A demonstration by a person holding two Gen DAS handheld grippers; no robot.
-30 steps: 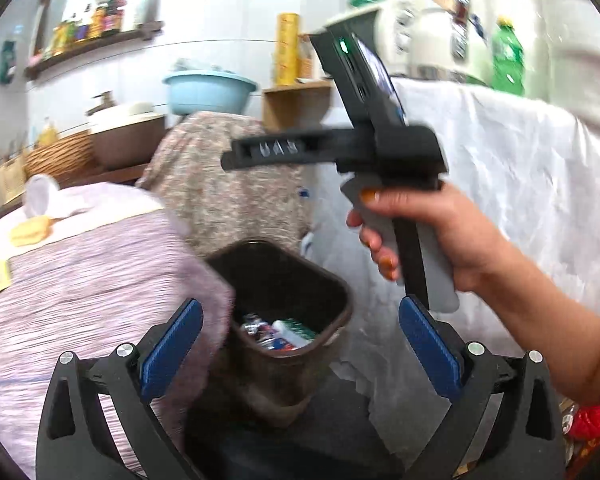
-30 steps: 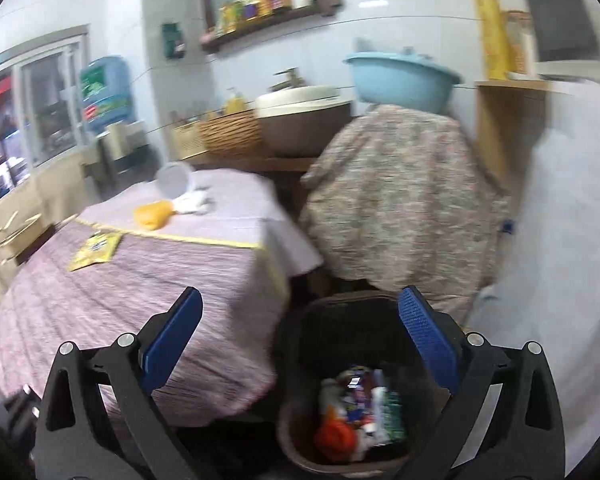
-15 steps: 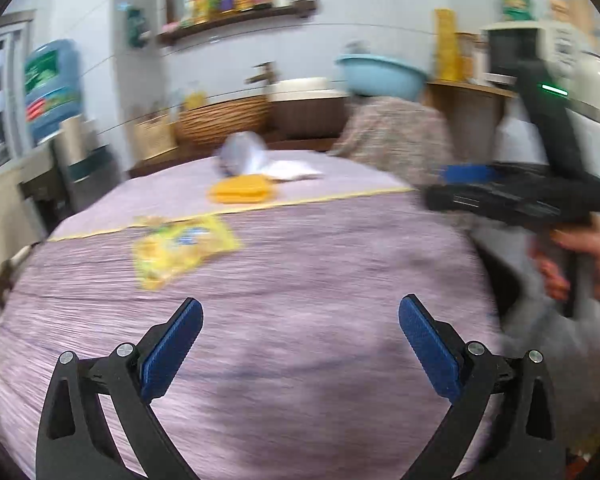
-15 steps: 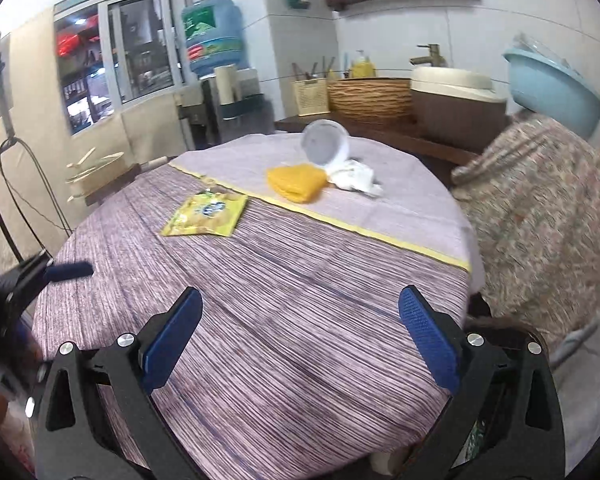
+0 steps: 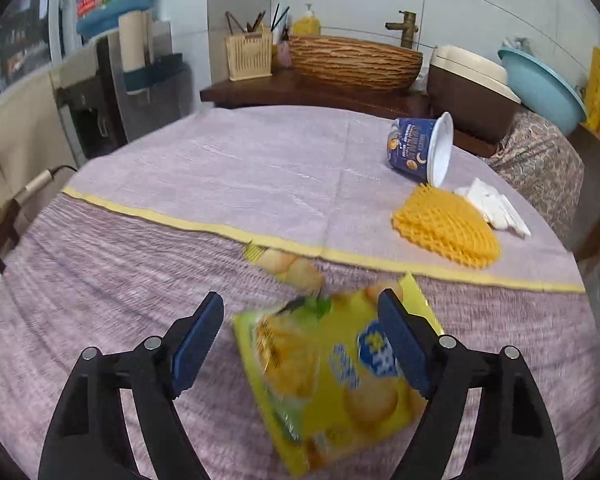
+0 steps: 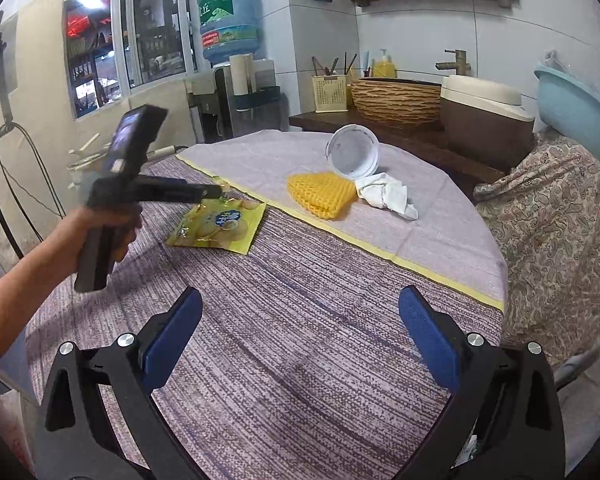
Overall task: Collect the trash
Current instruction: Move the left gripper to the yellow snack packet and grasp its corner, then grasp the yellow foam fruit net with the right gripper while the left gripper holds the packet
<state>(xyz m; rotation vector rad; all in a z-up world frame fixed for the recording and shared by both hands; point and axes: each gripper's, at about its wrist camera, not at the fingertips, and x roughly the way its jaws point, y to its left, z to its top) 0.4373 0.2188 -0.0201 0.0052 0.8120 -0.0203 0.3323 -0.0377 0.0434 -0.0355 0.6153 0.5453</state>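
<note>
A yellow snack bag [image 5: 332, 376] lies flat on the purple tablecloth [image 5: 140, 264]; it also shows in the right wrist view [image 6: 220, 226]. My left gripper [image 5: 300, 344] is open, low over the bag, its jaws straddling the bag's upper part. It shows from the side in the right wrist view [image 6: 214, 192]. Farther back lie a yellow foam fruit net [image 5: 446, 226], a tipped blue paper cup [image 5: 422, 148] and a crumpled white tissue [image 5: 492, 208]. My right gripper [image 6: 300, 344] is open and empty above the table's near part.
A woven basket [image 5: 352, 62], a brown-and-cream pot [image 5: 472, 92] and a light blue basin [image 5: 540, 84] stand on the counter behind the table. A floral-covered object [image 6: 552, 232] stands to the table's right. A water dispenser [image 6: 228, 64] stands at the back left.
Both grippers have swung away from the trash bin toward the table. My left gripper has come down close over the yellow snack bag. Both stay open.
</note>
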